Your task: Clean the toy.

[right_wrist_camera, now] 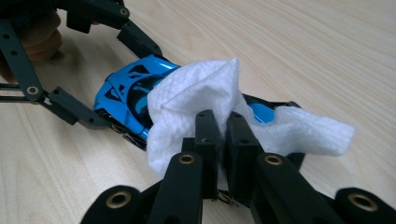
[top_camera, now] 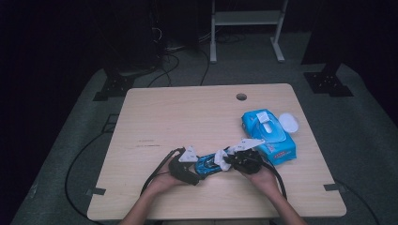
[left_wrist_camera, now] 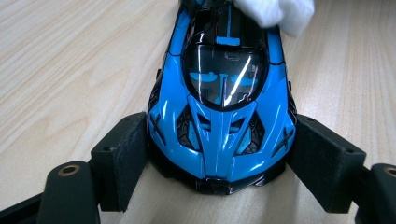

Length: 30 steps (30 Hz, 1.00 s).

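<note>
A glossy blue and black toy car (left_wrist_camera: 222, 98) lies on the wooden table near its front edge (top_camera: 208, 165). My left gripper (left_wrist_camera: 219, 161) is shut on the car's nose, its pads pressing both sides. In the high view this left gripper (top_camera: 196, 169) sits at the car's left end. My right gripper (right_wrist_camera: 223, 126) is shut on a white wet wipe (right_wrist_camera: 201, 93), which rests on the car's rear half (right_wrist_camera: 128, 91). From above, the right gripper (top_camera: 231, 161) meets the car from the right, and the wipe (top_camera: 224, 157) covers the car's tail.
A blue pack of wet wipes (top_camera: 268, 135) lies to the right of the car, its lid (top_camera: 288, 123) flipped open. A cable hole (top_camera: 241, 97) sits near the table's far edge. Bare wood table (top_camera: 178, 117) spreads to the left and behind.
</note>
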Motion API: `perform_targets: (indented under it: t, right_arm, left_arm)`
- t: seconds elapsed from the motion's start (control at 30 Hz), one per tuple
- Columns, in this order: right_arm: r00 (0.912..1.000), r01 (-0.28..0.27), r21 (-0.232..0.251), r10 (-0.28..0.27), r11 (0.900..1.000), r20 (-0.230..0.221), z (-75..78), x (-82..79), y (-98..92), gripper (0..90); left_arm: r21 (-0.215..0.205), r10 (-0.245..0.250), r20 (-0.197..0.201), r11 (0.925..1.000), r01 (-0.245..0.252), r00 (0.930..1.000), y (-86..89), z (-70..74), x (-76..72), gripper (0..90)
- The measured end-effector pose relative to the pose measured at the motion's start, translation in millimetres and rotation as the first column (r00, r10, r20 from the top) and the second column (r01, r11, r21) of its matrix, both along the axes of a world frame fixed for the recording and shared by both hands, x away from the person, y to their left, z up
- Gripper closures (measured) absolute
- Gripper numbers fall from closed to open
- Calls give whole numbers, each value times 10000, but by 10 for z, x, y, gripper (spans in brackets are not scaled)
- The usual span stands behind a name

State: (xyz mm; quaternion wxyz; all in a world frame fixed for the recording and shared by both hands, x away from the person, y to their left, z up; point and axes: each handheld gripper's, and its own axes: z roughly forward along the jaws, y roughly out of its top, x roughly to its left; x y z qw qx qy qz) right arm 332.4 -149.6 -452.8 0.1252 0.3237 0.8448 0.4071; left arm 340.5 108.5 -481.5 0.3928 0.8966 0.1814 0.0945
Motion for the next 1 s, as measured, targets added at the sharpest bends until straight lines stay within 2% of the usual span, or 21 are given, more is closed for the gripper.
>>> perform_targets:
  t: [0.27, 0.33, 0.43, 0.47, 0.53, 0.6, 0.67, 0.7, 0.73, 0.8, 0.87, 1.0]
  right_arm:
    - [9998, -116, 193, 118, 9997, -141, -9, 4, 24, 841]
    - [10000, -42, -154, 41, 9999, -42, 15, -11, 76, 845]
    - [9999, -108, -253, 106, 9996, -80, 47, -20, 149, 846]
    - [9991, -421, -197, 421, 9989, 6, 61, -37, 259, 846]
    - [9981, -610, -212, 611, 9979, 60, 72, -45, 320, 846]
    - [9925, -1203, 61, 1204, 9927, -210, 63, -41, 448, 846]
    - [9869, -1612, -272, 1611, 9866, -48, 34, -67, 578, 845]
    - [9859, -1673, -417, 1674, 9850, -6, 35, -72, 610, 846]
    - [9868, -1612, -397, 1604, 9861, -230, 59, -38, 591, 847]
    - [9886, -1475, -287, 1465, 9886, -359, 62, -11, 574, 848]
    - [9890, -1456, -341, 1445, 9888, -308, 59, -18, 592, 847]
    - [9797, -1983, -356, 1969, 9795, -373, 3, -32, 796, 846]
  left_arm:
    - [99, 105, -141, 9999, -103, 9998, 52, 12, -18, 231]
    - [70, 98, -110, 9999, -97, 9999, 58, 8, -20, 234]
    - [8, 77, -122, 10000, -77, 9999, 46, 5, -13, 234]
    - [6, 129, -163, 9999, -129, 9998, 37, 6, -16, 235]
    - [24, 135, -141, 9999, -135, 9998, 28, 7, -15, 235]
    - [-1, 157, -145, 9999, -157, 9998, 28, 5, -17, 235]
    - [13, 156, -140, 9999, -155, 9998, 33, 7, -21, 235]
    - [-33, 177, -119, 9998, -177, 9998, 34, 3, -25, 235]
    - [-23, 176, -104, 9998, -176, 9998, 34, 3, -25, 234]
    - [-23, 199, -125, 9998, -199, 9997, 23, 2, -21, 234]
    - [-46, 180, -150, 9998, -181, 9997, 16, 2, -16, 234]
    - [86, 124, -72, 9999, -123, 9999, 17, 10, -17, 235]
